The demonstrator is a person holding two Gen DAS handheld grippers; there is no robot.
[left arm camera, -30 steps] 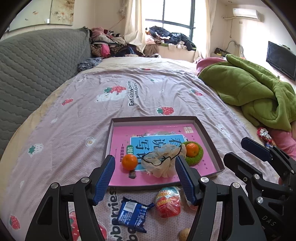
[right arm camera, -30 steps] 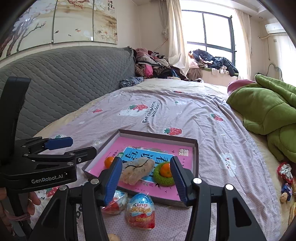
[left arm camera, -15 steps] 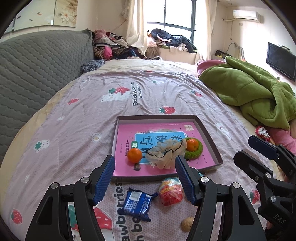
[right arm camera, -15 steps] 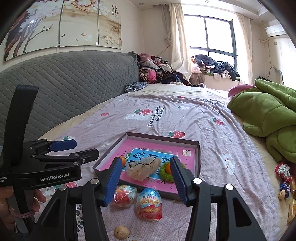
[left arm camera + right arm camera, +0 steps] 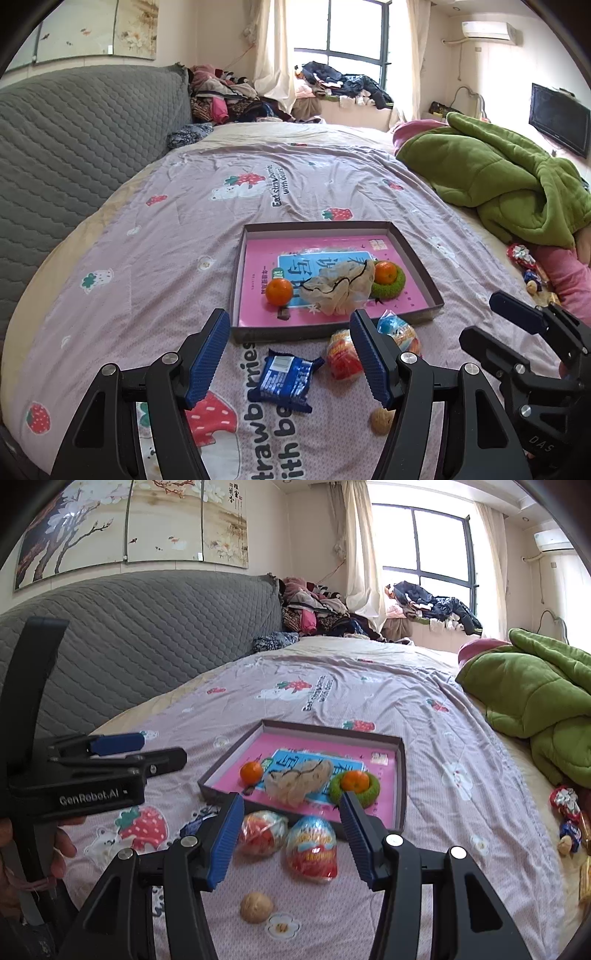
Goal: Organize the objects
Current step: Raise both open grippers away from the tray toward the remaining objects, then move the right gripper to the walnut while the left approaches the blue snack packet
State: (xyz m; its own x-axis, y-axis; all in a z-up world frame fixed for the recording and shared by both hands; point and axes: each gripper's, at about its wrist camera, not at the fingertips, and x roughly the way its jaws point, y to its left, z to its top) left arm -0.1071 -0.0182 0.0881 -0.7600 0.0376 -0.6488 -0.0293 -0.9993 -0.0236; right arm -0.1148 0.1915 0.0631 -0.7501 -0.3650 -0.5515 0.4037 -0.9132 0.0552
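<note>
I have both grippers hovering over the bedspread, just short of the shallow box that lies on it. My left gripper has its jaws standing wide apart with nothing between the pads, and my right gripper is likewise parted and empty. Inside the box I see a pink book lying flat, with one orange on it, a crumpled cloth beside that, and a second orange sitting in a green ring. On the bedspread in front of the box lie a blue snack packet, two foil-wrapped chocolate eggs side by side, the nearer and the other, and a small round thing that may be a walnut, though I cannot be sure at this sharpness. A green blanket is heaped on the right side of the bed.
</note>
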